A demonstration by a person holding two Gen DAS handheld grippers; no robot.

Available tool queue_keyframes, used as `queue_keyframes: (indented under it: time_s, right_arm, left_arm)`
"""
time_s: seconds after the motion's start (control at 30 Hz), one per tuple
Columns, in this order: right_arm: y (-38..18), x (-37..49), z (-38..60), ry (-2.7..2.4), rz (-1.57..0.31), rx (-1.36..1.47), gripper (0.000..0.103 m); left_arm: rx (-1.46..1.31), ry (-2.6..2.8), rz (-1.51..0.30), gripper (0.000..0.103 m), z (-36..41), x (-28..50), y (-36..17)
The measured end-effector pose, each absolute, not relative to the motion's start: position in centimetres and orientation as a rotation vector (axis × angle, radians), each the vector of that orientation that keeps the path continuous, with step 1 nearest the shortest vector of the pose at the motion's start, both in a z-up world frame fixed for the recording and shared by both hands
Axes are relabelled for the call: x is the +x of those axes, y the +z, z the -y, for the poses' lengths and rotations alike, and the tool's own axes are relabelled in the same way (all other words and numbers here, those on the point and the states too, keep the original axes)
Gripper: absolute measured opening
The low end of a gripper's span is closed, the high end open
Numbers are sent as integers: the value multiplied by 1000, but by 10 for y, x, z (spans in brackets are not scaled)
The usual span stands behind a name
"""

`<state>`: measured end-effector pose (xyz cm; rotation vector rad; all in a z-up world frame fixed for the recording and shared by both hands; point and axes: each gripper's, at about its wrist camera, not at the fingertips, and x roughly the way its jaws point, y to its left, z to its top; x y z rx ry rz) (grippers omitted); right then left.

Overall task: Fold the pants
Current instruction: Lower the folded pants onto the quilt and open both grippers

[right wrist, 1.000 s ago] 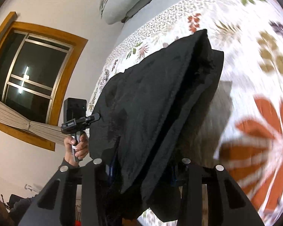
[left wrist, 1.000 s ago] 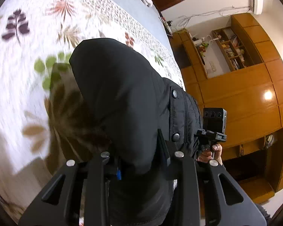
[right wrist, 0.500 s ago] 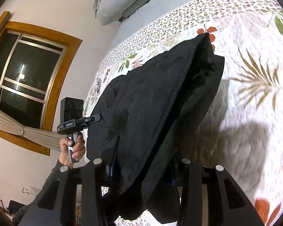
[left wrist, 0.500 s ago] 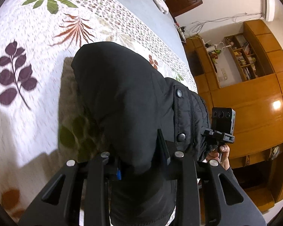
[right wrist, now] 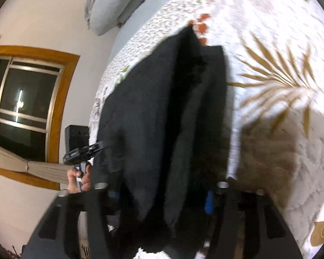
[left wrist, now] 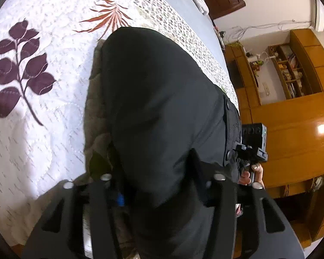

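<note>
Above the floral bedspread (left wrist: 32,129) I've got the black pants (left wrist: 162,108) hanging, one end in each claw. My left gripper (left wrist: 159,185) is clamped down on the cloth; fabric fills the whole gap between its fingers (left wrist: 101,205) and bulges forward from there, over the bedspread. Snaps run along the pants' edge on the side away from the purple leaf print (left wrist: 21,69). My right hand (left wrist: 251,173) shows just past that snap edge, off the side of the bedspread, holding the other tool's handle in front of the wooden cabinets (left wrist: 291,118).

Right wrist view: my right gripper (right wrist: 162,194) is pinched on the pants (right wrist: 157,118) too, with thick doubled layers bunched between its fingers (right wrist: 224,211), a deep fold running up the middle. The cloth stretches away from the claw toward the far end of the bedspread (right wrist: 280,43), its far corner near a red leaf print. It casts a dark shadow on the bedspread beside the gold palm print (right wrist: 276,82). Can't tell how much of the pants touches the bedspread; view is blurred. My left hand (right wrist: 80,176) sits off the bedspread's edge, toward the window (right wrist: 28,108). Grey pillow (right wrist: 114,2) at the head end of the bedspread.
</note>
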<state>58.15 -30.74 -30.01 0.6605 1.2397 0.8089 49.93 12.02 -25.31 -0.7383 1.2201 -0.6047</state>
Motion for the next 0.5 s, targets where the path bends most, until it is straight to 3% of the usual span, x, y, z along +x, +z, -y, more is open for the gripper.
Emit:
queue_keyframes:
  time_s: [0.27,0.4,0.5]
  right_arm:
    - [-268,549,348,728,-1122,639,68]
    - [-260,530,338,708,-1137,526,70]
    - [-267,529,332,645,-1156,480,74]
  left_arm:
    - [-643,-575,-1120,68,-137,467,-212]
    - [-570,-547,-1148,71,-132,454,-212]
    - [-557,-497,-1178,79,-131,453,-222]
